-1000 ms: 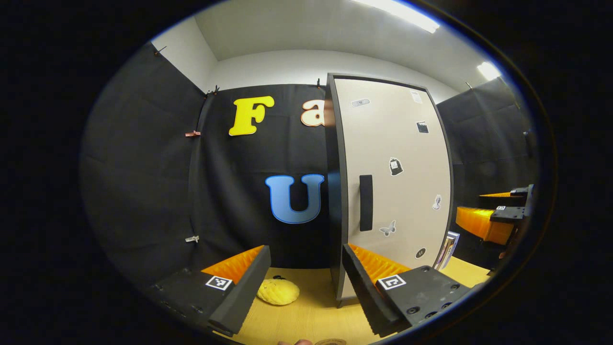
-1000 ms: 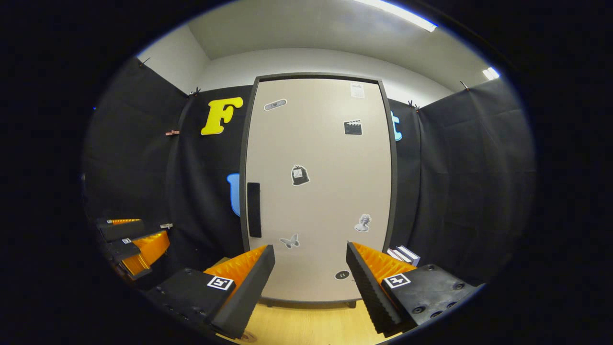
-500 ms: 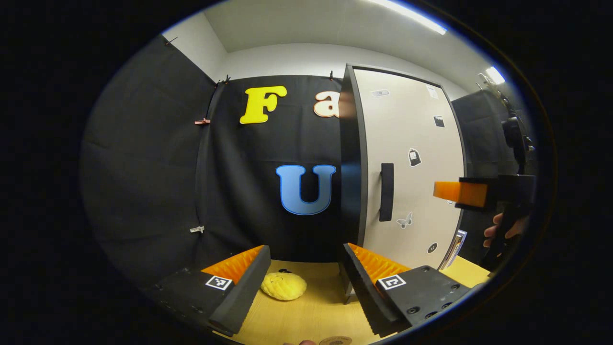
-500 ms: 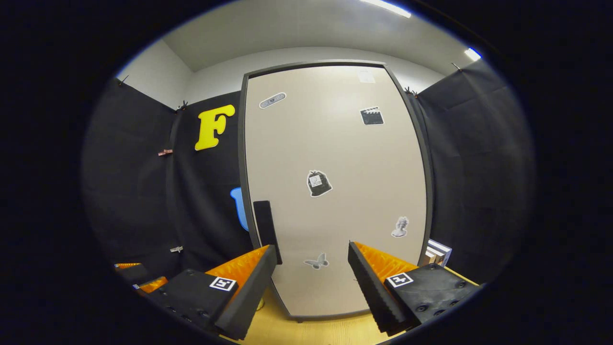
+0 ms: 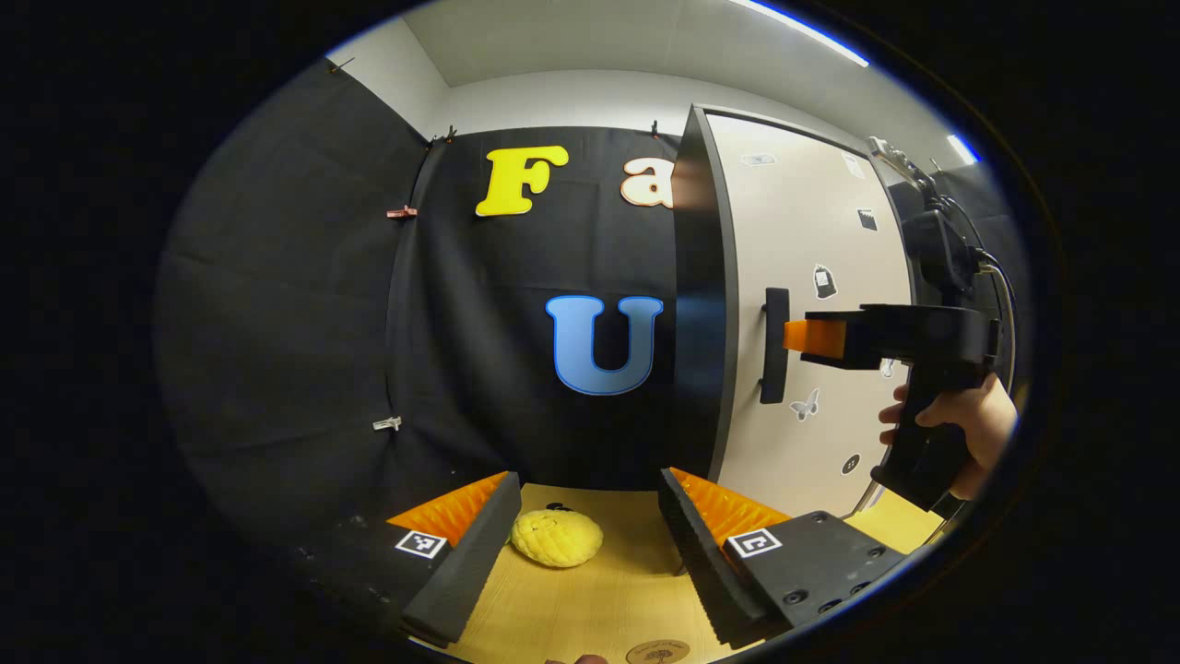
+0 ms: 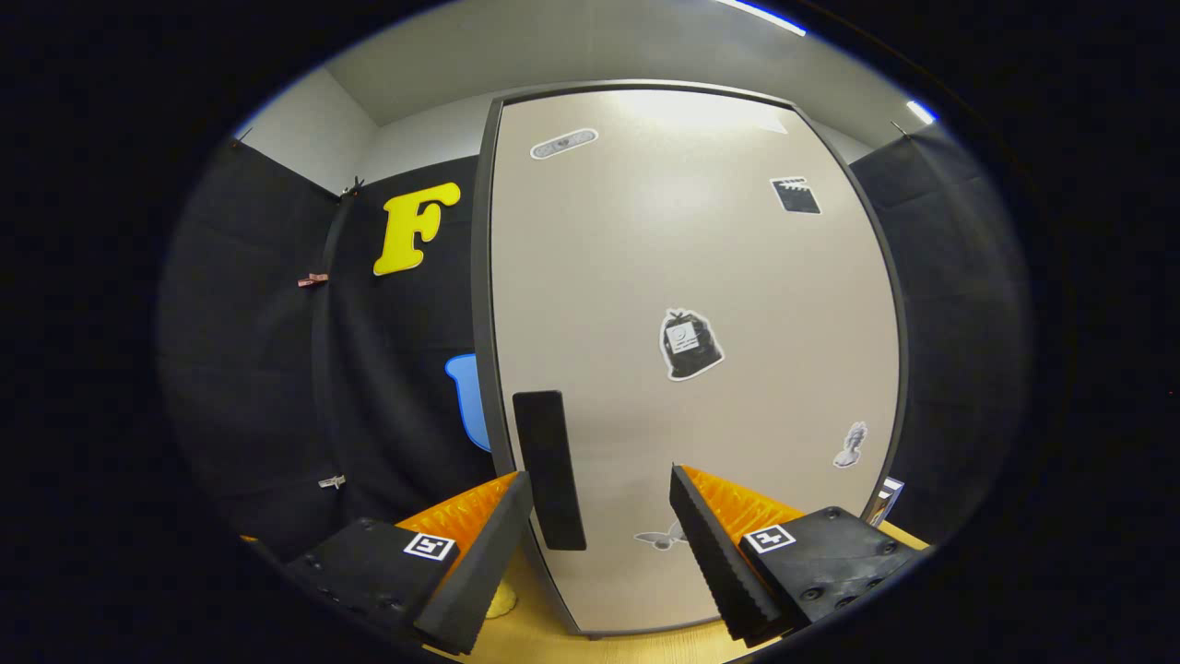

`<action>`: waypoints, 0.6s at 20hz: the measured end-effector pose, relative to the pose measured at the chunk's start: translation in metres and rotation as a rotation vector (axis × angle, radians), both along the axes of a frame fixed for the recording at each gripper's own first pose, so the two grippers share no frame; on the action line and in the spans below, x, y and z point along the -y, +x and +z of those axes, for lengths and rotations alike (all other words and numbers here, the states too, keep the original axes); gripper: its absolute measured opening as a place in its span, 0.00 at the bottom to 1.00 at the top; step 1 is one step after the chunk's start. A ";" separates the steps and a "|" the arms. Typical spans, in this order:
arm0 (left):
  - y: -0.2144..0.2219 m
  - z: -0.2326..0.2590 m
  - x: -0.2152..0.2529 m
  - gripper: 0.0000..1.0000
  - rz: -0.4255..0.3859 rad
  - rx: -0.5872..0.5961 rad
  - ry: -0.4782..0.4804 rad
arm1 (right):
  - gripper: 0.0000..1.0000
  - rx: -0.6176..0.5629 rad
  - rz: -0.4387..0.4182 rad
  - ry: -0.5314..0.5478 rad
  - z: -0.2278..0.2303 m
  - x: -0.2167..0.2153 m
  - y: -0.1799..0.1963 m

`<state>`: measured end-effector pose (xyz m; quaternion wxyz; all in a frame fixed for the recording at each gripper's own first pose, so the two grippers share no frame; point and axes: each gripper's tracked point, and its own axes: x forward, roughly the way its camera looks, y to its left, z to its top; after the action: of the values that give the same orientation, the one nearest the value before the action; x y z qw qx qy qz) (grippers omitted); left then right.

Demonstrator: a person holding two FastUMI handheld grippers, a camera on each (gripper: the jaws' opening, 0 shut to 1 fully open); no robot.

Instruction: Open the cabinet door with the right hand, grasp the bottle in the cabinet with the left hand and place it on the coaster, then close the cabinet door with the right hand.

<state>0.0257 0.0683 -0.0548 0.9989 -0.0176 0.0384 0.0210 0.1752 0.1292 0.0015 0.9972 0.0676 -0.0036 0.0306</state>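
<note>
**Both claws gaping in front of a shut cabinet**

Left gripper (image 5: 585, 553) is hanging low over the wooden table (image 5: 599, 599), its two fingers spread wide with nothing between them. Past its fingertips a yellow, knobbly sponge-like lump (image 5: 556, 538) is lying on the tabletop near the cabinet's dark side panel, and a round brown coaster (image 5: 656, 653) is peeking in at the very bottom edge, bare.

Moving right, the cabinet (image 5: 701, 304) is standing tall, and its door (image 6: 691, 369) is sitting flush in its dark frame: a pale beige panel dotted with small black-and-grey stickers. Its handle (image 6: 549, 468) is a dark upright bar set near the door's left edge.

Right gripper (image 6: 599, 544) is pointing straight at that door, fingers parted and gripping nothing, its left finger lining up close beside the handle. From the left gripper view, this right gripper's tip is hovering just beside the handle, whether touching I cannot tell, with a hand (image 5: 959, 424) wrapped around its grip. Some books (image 6: 890, 493) are leaning by the cabinet's lower right corner.
</note>
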 end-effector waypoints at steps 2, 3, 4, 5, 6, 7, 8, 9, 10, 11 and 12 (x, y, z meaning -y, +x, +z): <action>0.003 -0.004 0.000 0.95 0.002 -0.007 0.010 | 0.90 -0.004 0.000 -0.011 -0.004 -0.006 0.012; 0.003 -0.004 -0.001 0.95 0.001 -0.005 0.010 | 0.87 -0.009 0.009 -0.019 -0.006 -0.009 0.013; 0.003 -0.004 -0.001 0.95 -0.001 -0.003 0.003 | 0.86 0.012 0.018 -0.019 -0.002 -0.014 0.011; 0.003 -0.004 -0.001 0.95 0.000 0.000 -0.005 | 0.71 0.021 0.008 -0.030 -0.004 -0.016 0.012; 0.003 -0.004 -0.001 0.95 0.001 -0.001 -0.013 | 0.65 0.033 0.009 -0.043 -0.003 -0.021 0.010; 0.003 -0.006 -0.001 0.95 -0.001 -0.007 -0.015 | 0.57 0.044 -0.009 -0.060 -0.002 -0.022 0.010; 0.003 -0.006 -0.001 0.95 -0.002 -0.012 -0.012 | 0.52 0.052 -0.025 -0.070 -0.002 -0.023 0.012; 0.003 -0.007 -0.003 0.95 0.003 -0.012 -0.006 | 0.50 0.050 -0.030 -0.075 -0.002 -0.024 0.011; 0.002 -0.006 -0.003 0.95 0.004 -0.011 -0.005 | 0.50 0.053 -0.017 -0.066 -0.001 -0.027 0.011; 0.001 -0.006 -0.001 0.95 0.003 -0.010 -0.009 | 0.50 0.047 -0.012 -0.056 -0.001 -0.030 0.012; 0.001 -0.005 -0.002 0.95 0.003 -0.010 -0.015 | 0.50 0.040 -0.016 -0.046 0.000 -0.030 0.016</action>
<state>0.0270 0.0698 -0.0598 0.9985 -0.0248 0.0435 0.0221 0.1917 0.1593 0.0012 0.9985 0.0438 -0.0233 0.0241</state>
